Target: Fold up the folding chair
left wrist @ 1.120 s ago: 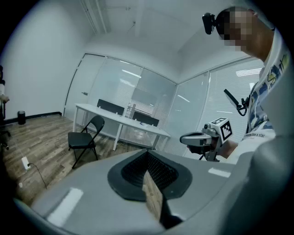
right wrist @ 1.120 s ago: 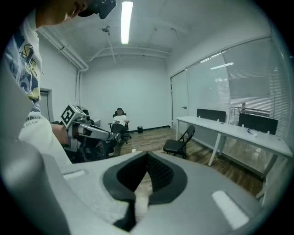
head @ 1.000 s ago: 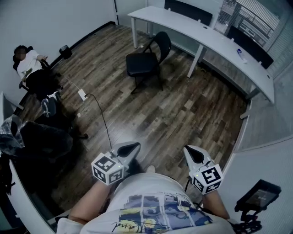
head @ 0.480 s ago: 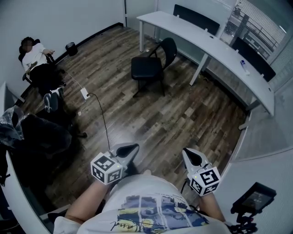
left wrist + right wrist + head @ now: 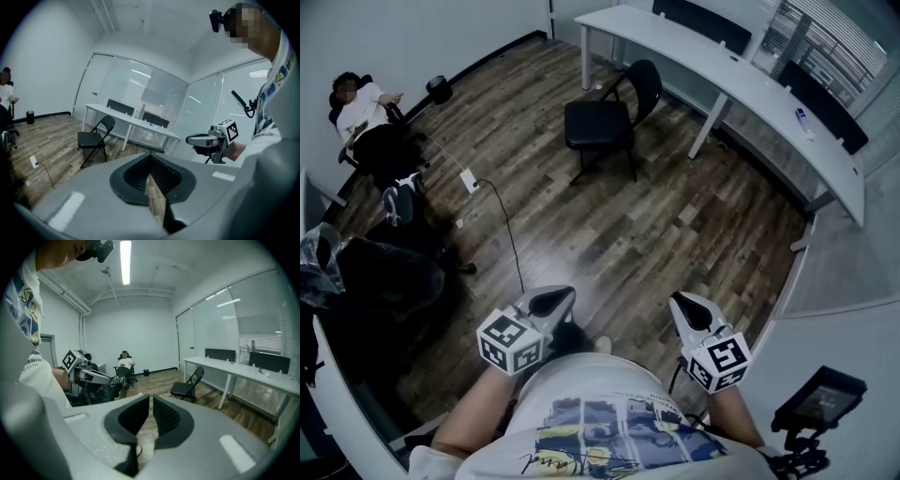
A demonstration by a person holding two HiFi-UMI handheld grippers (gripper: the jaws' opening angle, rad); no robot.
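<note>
A black folding chair [image 5: 605,122] stands unfolded on the wood floor beside the long white desk [image 5: 750,89], far ahead of me. It also shows in the left gripper view, chair [image 5: 95,139], and in the right gripper view, chair [image 5: 187,386]. I hold my left gripper [image 5: 558,298] and right gripper [image 5: 686,305] close to my body, well short of the chair. The left gripper [image 5: 150,159] has its jaws together and empty. On the right gripper [image 5: 151,401] only a hairline slit shows between the pads, with nothing in it.
A person sits in an office chair [image 5: 361,112] by the far left wall. A cable and power strip [image 5: 469,180] lie on the floor. Dark bags [image 5: 384,281] are piled at the left. A small monitor on a stand [image 5: 820,403] is at the lower right.
The head view has swung a little, so the chair and desk sit slightly differently in the picture. Both grippers stay in front of my body and the chair stands as before.
</note>
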